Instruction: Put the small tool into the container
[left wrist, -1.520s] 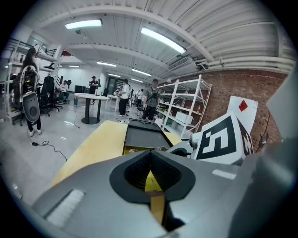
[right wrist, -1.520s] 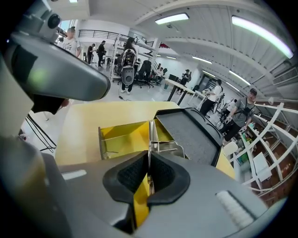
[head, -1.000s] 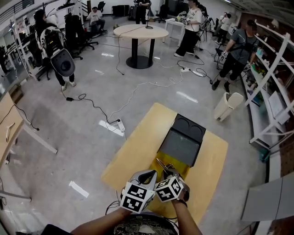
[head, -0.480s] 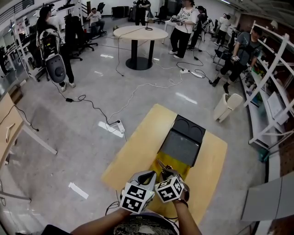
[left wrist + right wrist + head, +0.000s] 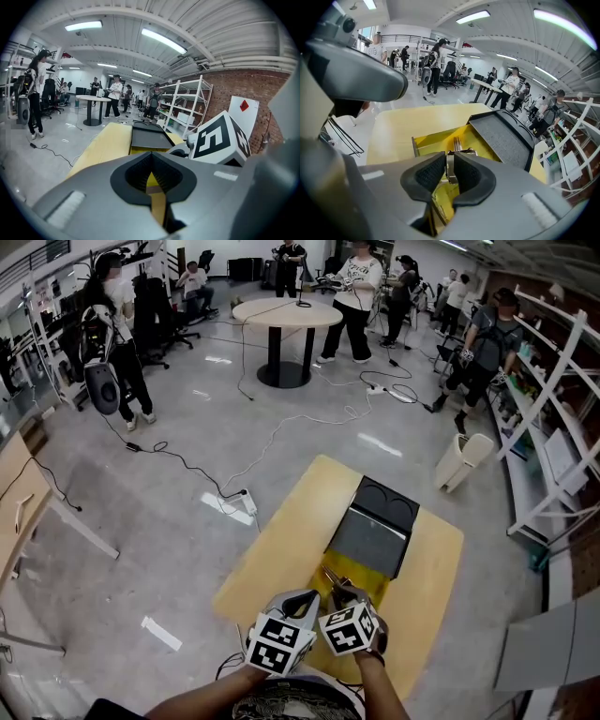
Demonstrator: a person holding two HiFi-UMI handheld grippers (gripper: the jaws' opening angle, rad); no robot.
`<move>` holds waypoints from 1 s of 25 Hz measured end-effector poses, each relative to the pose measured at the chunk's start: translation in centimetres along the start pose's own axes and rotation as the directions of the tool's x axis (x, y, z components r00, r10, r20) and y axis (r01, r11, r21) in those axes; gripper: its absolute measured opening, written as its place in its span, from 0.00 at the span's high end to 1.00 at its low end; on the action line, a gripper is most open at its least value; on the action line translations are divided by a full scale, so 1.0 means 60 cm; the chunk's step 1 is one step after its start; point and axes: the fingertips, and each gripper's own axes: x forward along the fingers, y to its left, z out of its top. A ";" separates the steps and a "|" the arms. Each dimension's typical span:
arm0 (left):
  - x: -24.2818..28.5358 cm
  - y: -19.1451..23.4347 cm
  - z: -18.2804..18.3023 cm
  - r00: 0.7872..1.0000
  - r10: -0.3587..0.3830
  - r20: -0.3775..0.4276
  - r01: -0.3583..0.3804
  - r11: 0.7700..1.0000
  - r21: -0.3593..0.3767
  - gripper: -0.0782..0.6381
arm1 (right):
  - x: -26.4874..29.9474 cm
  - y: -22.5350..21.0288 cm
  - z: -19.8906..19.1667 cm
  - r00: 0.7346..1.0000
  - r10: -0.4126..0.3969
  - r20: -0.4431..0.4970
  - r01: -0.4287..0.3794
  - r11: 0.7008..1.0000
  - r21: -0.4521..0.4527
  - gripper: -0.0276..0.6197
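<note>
On the yellow table (image 5: 281, 549) stands an open container: a yellow tray (image 5: 364, 572) with a black lid (image 5: 371, 532) folded back beyond it. My right gripper (image 5: 345, 594) is shut on a small metal tool (image 5: 332, 578) and holds it over the tray's near end. In the right gripper view the tool (image 5: 450, 165) is pinched between the pads, its tips sticking out over the yellow tray (image 5: 433, 140). My left gripper (image 5: 305, 600) hovers close beside the right one at the table's near edge. Its jaws (image 5: 151, 171) are shut on nothing.
Cables and a power strip (image 5: 247, 502) lie on the floor left of the table. A white bin (image 5: 461, 457) stands to the far right, with white shelving (image 5: 553, 427) behind it. A round table (image 5: 286, 310) and several people are farther off.
Both grippers have stayed almost still, with the tool held over the tray. People in the background have walked to new spots.
</note>
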 end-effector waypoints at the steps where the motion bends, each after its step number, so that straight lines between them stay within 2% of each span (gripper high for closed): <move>1: -0.007 -0.006 -0.003 1.000 0.000 0.002 0.000 1.000 0.002 0.87 | -0.010 0.002 -0.004 1.000 -0.004 0.007 0.004 1.000 0.014 0.86; 9: -0.075 -0.049 0.003 1.000 -0.024 0.012 0.024 1.000 0.021 0.87 | -0.108 0.025 -0.003 0.997 -0.048 0.056 0.042 0.994 0.104 0.87; 15: -0.113 -0.070 -0.018 0.998 -0.052 0.024 0.051 0.998 0.037 0.87 | -0.157 0.056 -0.010 0.990 -0.083 0.111 0.062 0.982 0.179 0.90; 20: -0.152 -0.117 -0.016 0.997 -0.070 0.032 0.068 0.997 0.047 0.88 | -0.244 0.075 -0.004 0.973 -0.086 0.214 0.020 0.956 0.293 0.92; 25: -0.198 -0.131 -0.035 0.995 -0.090 0.042 0.087 0.994 0.059 0.87 | -0.308 0.117 0.008 0.946 -0.126 0.298 0.016 0.938 0.345 0.94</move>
